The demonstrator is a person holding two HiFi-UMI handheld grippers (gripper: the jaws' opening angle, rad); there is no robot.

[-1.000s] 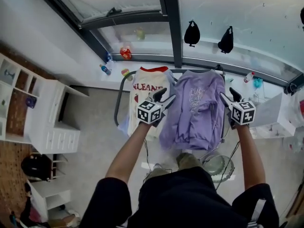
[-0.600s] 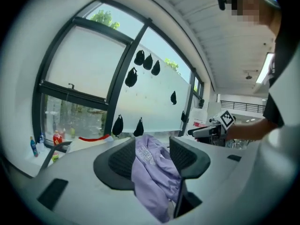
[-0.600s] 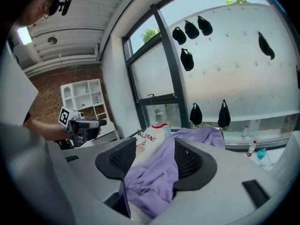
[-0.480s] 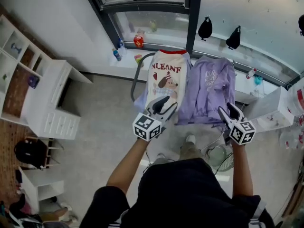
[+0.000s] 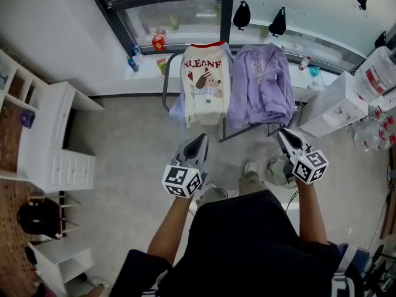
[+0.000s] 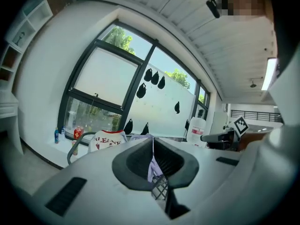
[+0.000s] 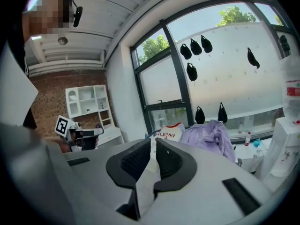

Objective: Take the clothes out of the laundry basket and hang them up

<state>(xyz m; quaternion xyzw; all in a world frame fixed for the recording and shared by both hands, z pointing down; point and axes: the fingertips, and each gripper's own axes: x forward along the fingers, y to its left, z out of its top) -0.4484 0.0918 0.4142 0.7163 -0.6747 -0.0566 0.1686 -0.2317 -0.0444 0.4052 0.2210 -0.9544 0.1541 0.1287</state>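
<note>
Two garments hang over the drying rack (image 5: 167,85) by the window: a cream sweatshirt with a dog print (image 5: 203,82) and a purple sweatshirt (image 5: 263,82). Both grippers hover over the floor, well short of the rack and touching no cloth. My left gripper (image 5: 200,138) has just closed; its jaws meet at the tips in the left gripper view (image 6: 153,138) with nothing between them. My right gripper (image 5: 281,132) has just been closing too. In the right gripper view (image 7: 153,142) a thin slit remains between its pads, and it holds nothing.
A white drawer unit (image 5: 59,147) stands at the left and white boxes (image 5: 334,107) at the right. A floor fan (image 5: 277,172) lies by the person's feet. Bottles (image 5: 159,42) line the windowsill and black bags (image 5: 242,15) hang on the glass.
Both grippers have drawn back from the purple sweatshirt on the rack and now sit over the floor. Their jaws stood wide open before; the left is now shut and the right nearly so.
</note>
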